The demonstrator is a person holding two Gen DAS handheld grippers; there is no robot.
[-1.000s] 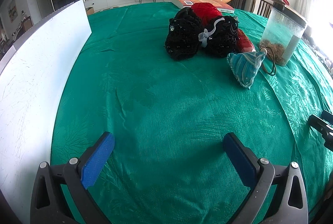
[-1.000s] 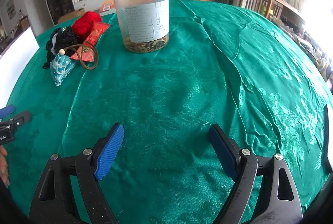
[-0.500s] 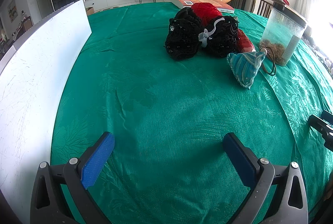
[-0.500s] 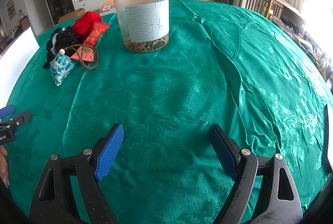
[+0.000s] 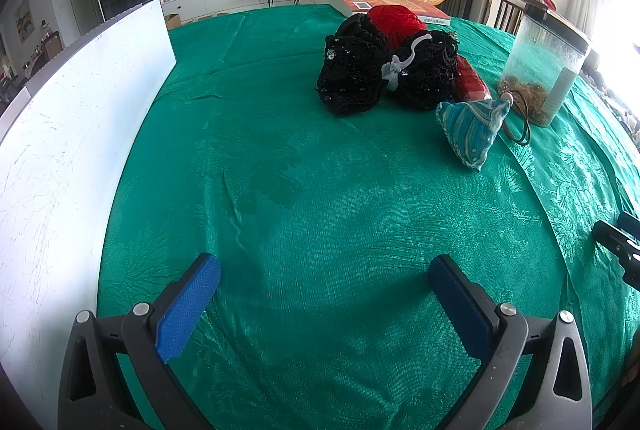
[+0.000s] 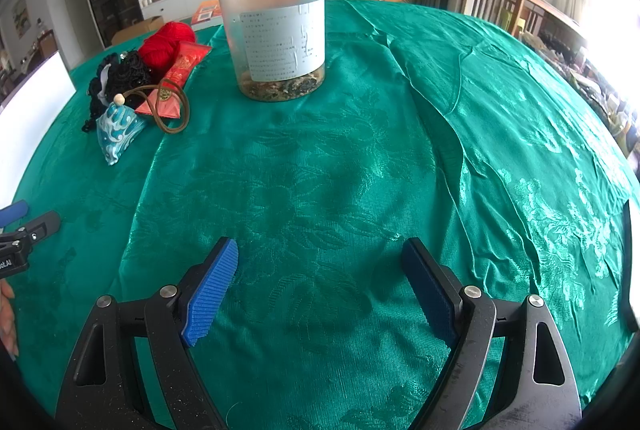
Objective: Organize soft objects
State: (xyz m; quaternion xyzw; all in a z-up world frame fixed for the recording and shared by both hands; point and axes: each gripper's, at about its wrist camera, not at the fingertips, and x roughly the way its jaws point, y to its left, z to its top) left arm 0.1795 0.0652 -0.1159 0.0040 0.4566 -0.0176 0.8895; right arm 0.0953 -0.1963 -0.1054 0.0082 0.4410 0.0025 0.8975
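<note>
A heap of soft things lies on the green tablecloth (image 5: 304, 190): two black lace bundles (image 5: 356, 78) tied with a grey cord, a red yarn ball (image 5: 394, 20), a red pouch (image 6: 184, 64) and a blue patterned triangular sachet (image 5: 472, 128) with a brown loop cord. The right wrist view shows the sachet (image 6: 118, 128) at far left. My left gripper (image 5: 324, 282) is open, low over bare cloth, well short of the heap. My right gripper (image 6: 320, 266) is open too, empty, in front of the jar.
A clear plastic jar (image 6: 276, 30) with a black lid and dried contents stands right of the heap. A white board (image 5: 60, 134) lines the table's left side. An orange book (image 5: 384, 0) lies behind the heap. A chair (image 6: 492, 2) stands beyond the far edge.
</note>
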